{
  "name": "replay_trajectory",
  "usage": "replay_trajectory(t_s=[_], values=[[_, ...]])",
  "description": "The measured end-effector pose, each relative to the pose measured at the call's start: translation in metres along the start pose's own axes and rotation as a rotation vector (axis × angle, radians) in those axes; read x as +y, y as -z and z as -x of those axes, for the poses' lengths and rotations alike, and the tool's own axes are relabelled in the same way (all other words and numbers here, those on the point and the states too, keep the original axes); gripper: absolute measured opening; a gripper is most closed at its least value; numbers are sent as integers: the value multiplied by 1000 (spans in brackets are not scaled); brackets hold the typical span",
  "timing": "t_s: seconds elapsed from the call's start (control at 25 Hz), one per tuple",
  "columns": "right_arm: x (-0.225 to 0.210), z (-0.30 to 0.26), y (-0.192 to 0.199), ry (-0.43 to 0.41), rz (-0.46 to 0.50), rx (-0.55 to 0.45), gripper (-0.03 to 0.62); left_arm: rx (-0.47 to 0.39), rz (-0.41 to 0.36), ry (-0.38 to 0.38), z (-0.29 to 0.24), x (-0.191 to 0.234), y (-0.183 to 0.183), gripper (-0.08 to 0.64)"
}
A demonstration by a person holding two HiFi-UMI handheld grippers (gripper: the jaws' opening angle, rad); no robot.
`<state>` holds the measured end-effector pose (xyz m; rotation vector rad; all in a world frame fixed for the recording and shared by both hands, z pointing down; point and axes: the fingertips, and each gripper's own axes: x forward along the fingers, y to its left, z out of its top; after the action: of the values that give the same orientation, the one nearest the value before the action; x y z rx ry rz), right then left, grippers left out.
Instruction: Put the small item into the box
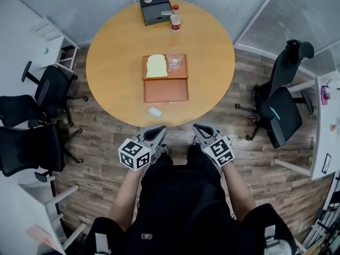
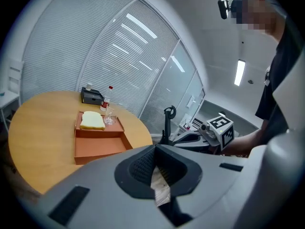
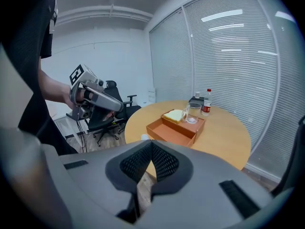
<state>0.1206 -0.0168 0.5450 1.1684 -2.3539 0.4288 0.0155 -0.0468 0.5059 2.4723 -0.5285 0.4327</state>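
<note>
lying on the table (image 1: 106,62) just before the box (image 1: 165,91), the white item (image 1: 154,111) looks light and maybe slick, best pinched across its narrow width, while left gripper (image 1: 158,129) and right gripper (image 1: 198,127) hang clenched on nothing, well short of it.

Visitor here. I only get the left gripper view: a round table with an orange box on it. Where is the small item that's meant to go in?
Observer: A small white item lies on the table near the person's edge, apart from the orange box.
Operator: Is the other hand-held gripper carrying anything?
Observer: No, the right hand-held gripper has its jaws together, with nothing between them.
Operator: Anything off to the person's left?
Observer: Yes, black office chairs stand beside the table there.
</note>
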Motion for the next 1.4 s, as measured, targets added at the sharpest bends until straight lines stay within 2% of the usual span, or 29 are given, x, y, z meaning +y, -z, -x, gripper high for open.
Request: replay_trajectory(t_s=[0.36,0.56,0.68,0.96,1.16,1.4], values=[[-71,12,6,-196,128,8,5,-111,39,-209,-42,-10,-24,6],[-83,15,17,-297,189,58,4,-185,91,-332,-45,-16,-21,6],[-77,9,15,-356,226,47,5,-221,120,-376,-43,-15,-19,6],[-47,-19,-7,-427,296,53,4,-257,156,-415,-15,4,-12,6],[-34,-46,-30,-434,344,46,5,-261,173,-412,-5,34,-10,6],[-44,-79,-48,-408,358,54,5,-254,150,-384,-9,72,-23,6]])
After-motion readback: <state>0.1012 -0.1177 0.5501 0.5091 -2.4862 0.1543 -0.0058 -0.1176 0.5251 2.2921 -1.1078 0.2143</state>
